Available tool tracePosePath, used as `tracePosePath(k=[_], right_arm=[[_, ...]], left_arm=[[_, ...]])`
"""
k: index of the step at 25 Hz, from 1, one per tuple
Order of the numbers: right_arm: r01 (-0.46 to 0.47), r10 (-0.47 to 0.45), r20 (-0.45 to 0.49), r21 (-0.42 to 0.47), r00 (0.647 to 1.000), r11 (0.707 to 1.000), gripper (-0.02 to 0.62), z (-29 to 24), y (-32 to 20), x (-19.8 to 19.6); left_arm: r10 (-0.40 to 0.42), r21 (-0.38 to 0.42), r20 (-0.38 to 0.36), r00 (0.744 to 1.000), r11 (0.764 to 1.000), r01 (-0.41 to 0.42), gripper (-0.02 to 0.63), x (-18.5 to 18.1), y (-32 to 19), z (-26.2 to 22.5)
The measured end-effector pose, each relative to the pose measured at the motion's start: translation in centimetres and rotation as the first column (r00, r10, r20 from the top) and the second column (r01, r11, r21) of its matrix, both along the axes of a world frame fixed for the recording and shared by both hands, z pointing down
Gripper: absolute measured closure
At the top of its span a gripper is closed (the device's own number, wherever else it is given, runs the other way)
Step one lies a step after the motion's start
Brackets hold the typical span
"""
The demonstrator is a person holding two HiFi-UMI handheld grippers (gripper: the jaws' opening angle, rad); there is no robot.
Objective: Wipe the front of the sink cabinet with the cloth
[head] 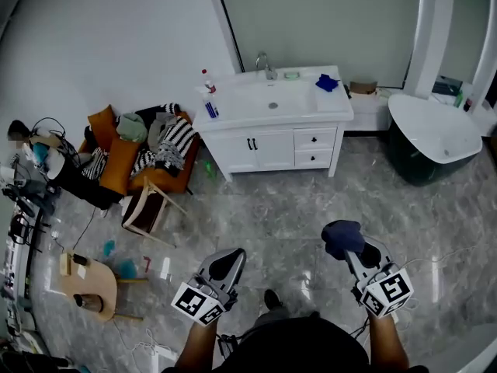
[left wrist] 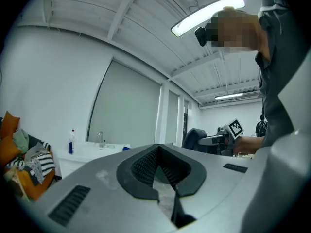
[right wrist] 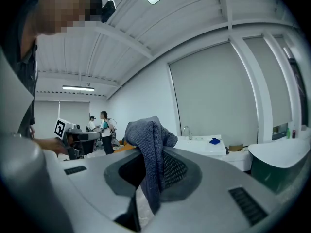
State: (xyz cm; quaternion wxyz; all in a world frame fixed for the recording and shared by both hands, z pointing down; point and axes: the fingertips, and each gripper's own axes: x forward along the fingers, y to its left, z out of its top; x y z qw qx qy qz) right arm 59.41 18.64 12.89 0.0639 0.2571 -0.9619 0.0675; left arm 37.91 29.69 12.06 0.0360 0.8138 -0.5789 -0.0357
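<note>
The dark blue-grey knitted cloth (right wrist: 151, 152) is pinched in the right gripper (head: 356, 253). In the right gripper view its long axis runs up and down between the two jaws. The bunched upper end bulges above the jaw tips, and a narrow tail points down towards the camera. The jaws are closed onto this strip, one ribbed pad against each side. In the head view the cloth (head: 342, 237) forms a dark lump at the front end of the gripper, on the side facing the white sink cabinet with black handles (head: 273, 149), and well apart from it across the grey marble-patterned floor (head: 264, 212).

The left gripper (head: 227, 263) is level with the right one. Its jaw tips meet and nothing is between them.

A small bright blue rag (head: 327, 82) lies on the cabinet's countertop near the chrome tap (head: 265, 64). A white spray bottle with a red cap (head: 208, 90) stands at the countertop's left end.
</note>
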Motion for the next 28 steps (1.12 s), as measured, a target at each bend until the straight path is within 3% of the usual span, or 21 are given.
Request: tracePosePath(k=[5, 11, 15, 21, 28], right_arm=[[-0.036, 0.037, -0.027, 0.034, 0.999, 0.999, 0.538, -1.8, -2.0, -3.9], [-0.069, 0.071, -0.034, 0.056, 0.997, 0.996, 0.538, -3.4, -4.0, -8.9], [-0.051, 0.054, -0.085, 0.031, 0.995, 0.998, 0.538, -2.5, -5.8, -10.2], [-0.006, 0.004, -0.090, -0.022, 0.996, 1.000, 0.538, -0.5, -11.7, -12.7], [0.076, -0.077, -0.019, -0.043, 0.997, 0.996, 0.538, -0.5, -20.1, -14.7]], left_arm=[[0.054, 0.075, 0.037, 0.998, 0.996, -0.057, 0.602, -3.7, -4.3, -1.3], [0.120, 0.079, 0.038, 0.992, 0.989, -0.123, 0.603, -7.7, -8.3, -1.2], [0.111, 0.082, 0.000, 0.994, 0.990, -0.111, 0.603, -9.4, -10.2, -0.7], [0.065, 0.011, -0.012, 0.998, 0.998, -0.065, 0.603, -10.7, -14.1, 1.3], [0.015, -0.037, 0.016, 1.000, 0.999, -0.014, 0.603, -10.3, -19.9, 0.4]])
